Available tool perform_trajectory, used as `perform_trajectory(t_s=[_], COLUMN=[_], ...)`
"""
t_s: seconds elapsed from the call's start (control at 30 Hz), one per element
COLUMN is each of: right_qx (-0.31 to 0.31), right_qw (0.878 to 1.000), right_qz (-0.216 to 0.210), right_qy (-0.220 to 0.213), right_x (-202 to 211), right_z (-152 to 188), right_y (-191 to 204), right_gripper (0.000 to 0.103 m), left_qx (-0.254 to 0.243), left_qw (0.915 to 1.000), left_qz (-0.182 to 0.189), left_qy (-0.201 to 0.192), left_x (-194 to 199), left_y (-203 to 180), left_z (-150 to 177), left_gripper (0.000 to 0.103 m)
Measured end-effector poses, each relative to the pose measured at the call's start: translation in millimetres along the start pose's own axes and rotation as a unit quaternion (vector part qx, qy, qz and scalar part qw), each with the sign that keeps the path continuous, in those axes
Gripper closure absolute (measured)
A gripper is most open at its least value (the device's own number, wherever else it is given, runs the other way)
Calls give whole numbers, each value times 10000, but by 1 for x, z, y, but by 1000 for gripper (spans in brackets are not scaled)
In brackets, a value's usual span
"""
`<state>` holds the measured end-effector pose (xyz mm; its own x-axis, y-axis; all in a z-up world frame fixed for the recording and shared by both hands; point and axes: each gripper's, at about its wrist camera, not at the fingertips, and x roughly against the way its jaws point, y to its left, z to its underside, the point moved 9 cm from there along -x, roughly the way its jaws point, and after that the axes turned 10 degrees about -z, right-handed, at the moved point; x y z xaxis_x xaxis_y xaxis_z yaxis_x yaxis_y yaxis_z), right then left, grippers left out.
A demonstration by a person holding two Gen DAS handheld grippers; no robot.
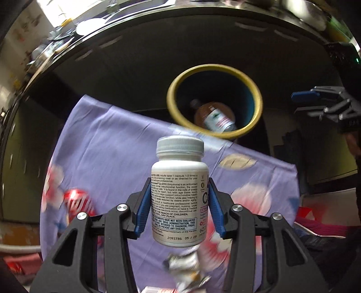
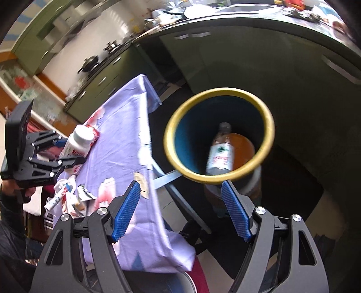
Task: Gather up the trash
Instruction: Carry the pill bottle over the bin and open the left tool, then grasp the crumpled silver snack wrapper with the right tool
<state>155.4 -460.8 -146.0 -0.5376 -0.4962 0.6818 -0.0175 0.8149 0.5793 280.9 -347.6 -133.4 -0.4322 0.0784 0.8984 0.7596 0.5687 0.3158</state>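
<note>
Kitchen setting. Olive-green base cabinets (image 2: 99, 85) run along far wall, long bar handles on doors. Dark countertop (image 2: 225, 18) curves across upper frame, cluttered; white plate (image 2: 191, 11) on it. Dark wok (image 2: 89, 63) on stove, small lidded pot (image 2: 111, 45) beside it. Green wall cabinet (image 2: 38, 33) above, pale wall behind. Table under lilac floral cloth (image 2: 117, 139) in foreground, cloth edge hanging over side. Light floor tiles (image 2: 221, 266) below. Bright window (image 1: 61, 11) at upper left of left wrist view; daylight, strong motion blur.
</note>
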Motion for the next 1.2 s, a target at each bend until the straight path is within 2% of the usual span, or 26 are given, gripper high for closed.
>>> perform_trajectory(t_s=[0.17, 0.3, 0.33, 0.37, 0.43, 0.6, 0.73, 0.9, 1.07, 1.2], right_qx=[-307, -585, -633, -716, -800, -804, -732, -409, 209, 820], right_qw=[9994, 9981, 9978, 9972, 9966, 9967, 9973, 9990, 9987, 9937], right_qz=[90, 123, 130, 138, 131, 77, 10, -113, -162, -377], right_qy=[-122, -162, -158, -137, -112, -50, -8, 171, 447, 670], right_x=[16, 20, 20, 19, 16, 10, 2, -13, -34, -55], right_z=[13, 20, 22, 24, 27, 29, 29, 34, 42, 52], right_y=[-34, -59, -64, -71, -78, -82, -72, -42, 7, 62], right_gripper=[29, 28, 28, 28, 28, 28, 28, 28, 28, 26], left_qx=[-301, -270, -250, -212, -132, -69, 159, 900, 1788, 2393], left_qw=[9990, 9992, 9992, 9995, 9999, 9994, 9970, 9887, 9714, 9551], left_qz=[321, 287, 292, 241, 100, 161, 143, 247, -4, -274], left_qy=[-18, 85, 91, 82, 19, -290, -742, -1173, -1562, -1724], left_x=[-31, -69, -75, -82, -88, -57, 1, 70, 125, 149], left_y=[-44, -57, -57, -57, -52, -45, -28, 4, 46, 70], left_z=[-63, -98, -104, -111, -118, -113, -93, -46, 32, 100], left_gripper=[58, 58, 56, 46, 37, 37, 30, 24, 18, 16])
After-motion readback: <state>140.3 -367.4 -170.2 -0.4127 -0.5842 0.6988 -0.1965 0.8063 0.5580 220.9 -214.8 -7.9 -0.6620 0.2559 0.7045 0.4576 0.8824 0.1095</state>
